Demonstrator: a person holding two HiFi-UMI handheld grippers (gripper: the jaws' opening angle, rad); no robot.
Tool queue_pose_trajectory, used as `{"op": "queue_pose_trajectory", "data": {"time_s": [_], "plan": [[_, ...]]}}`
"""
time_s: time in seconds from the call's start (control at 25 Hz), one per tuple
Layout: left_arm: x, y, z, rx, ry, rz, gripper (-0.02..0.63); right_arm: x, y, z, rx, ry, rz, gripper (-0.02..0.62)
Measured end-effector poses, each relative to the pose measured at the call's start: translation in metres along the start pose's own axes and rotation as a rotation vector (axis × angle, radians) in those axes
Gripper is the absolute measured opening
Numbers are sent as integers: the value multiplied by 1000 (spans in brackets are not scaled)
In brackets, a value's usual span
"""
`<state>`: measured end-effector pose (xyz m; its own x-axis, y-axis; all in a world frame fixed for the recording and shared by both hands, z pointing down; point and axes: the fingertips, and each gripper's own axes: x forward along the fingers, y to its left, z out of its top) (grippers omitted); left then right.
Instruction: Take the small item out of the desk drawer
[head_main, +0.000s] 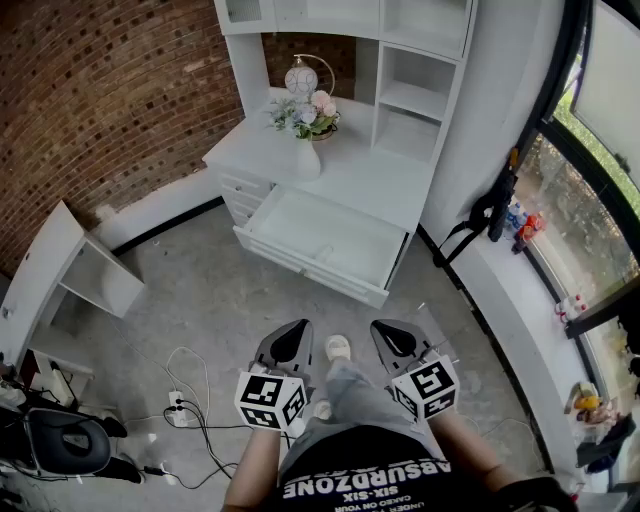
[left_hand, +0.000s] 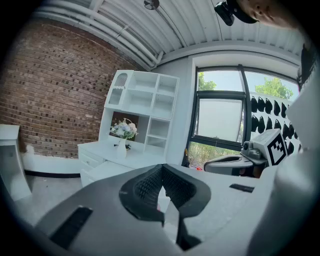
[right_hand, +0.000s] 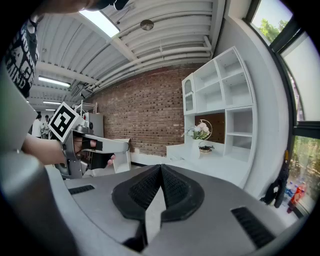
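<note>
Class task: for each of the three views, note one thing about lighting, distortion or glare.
Head view: even daylight, the white desk barely shadowed, its edges bowed. Left gripper view: black rounded corners, window far brighter than the room. Right gripper view: ceiling light glares; ceiling beams bend.

Open drawer (head_main: 322, 238) at front of desk (head_main: 372, 178), vase (head_main: 308, 157) on it, shelves (head_main: 420, 100) behind vase, cabinet (head_main: 95, 272) at left

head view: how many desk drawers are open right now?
1. The wide drawer of the white desk is pulled out toward the person. The small drawers at its left end look shut; others may be hidden.
</note>
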<state>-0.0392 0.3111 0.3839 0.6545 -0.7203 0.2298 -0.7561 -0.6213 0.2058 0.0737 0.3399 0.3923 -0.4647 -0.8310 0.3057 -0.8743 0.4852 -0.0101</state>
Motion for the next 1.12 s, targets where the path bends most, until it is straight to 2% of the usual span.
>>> {"op": "queue_pose_trajectory", "data": {"time_s": [0.4,0.96,1.04,1.12], "plan": [[33,17,5,30,37,-10,6,38,-19,10,-49,6,32,-2],[79,63,14,12,77,-25,6,109,-51,35,-174,39,91,2],[86,73,17,10,79,-22,6,121,-56,37,-178,52,106,27],[93,83,21,6,81,-15,6,133,-61,38,-177,67,119,110]]}}
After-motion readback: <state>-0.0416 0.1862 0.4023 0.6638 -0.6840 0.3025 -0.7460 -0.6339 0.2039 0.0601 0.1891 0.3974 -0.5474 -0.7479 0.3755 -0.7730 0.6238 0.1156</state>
